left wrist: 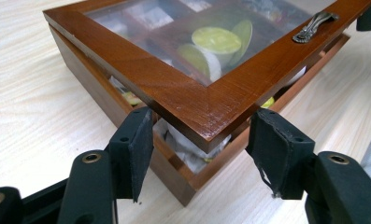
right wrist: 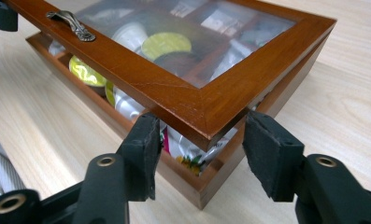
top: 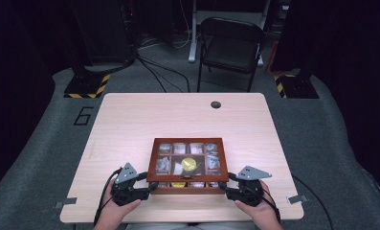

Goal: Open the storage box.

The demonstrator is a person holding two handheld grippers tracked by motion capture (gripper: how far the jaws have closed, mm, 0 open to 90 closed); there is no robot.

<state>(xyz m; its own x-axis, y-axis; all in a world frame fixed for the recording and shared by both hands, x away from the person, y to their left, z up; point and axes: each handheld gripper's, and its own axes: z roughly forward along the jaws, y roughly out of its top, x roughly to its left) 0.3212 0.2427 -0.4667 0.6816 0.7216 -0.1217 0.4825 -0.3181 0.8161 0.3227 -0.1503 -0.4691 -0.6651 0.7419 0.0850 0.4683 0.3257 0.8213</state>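
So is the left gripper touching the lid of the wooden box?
Cannot tell. In the left gripper view the left gripper straddles the raised lid corner; its pads sit right at the edges, no plain gap or contact.

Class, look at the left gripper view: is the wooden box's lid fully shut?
No: the lid sits raised above the box, with a gap showing packets inside.

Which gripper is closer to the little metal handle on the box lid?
Neither clearly. The left gripper sits at the lid's near left corner, the right gripper at its near right corner; the metal handle lies about midway.
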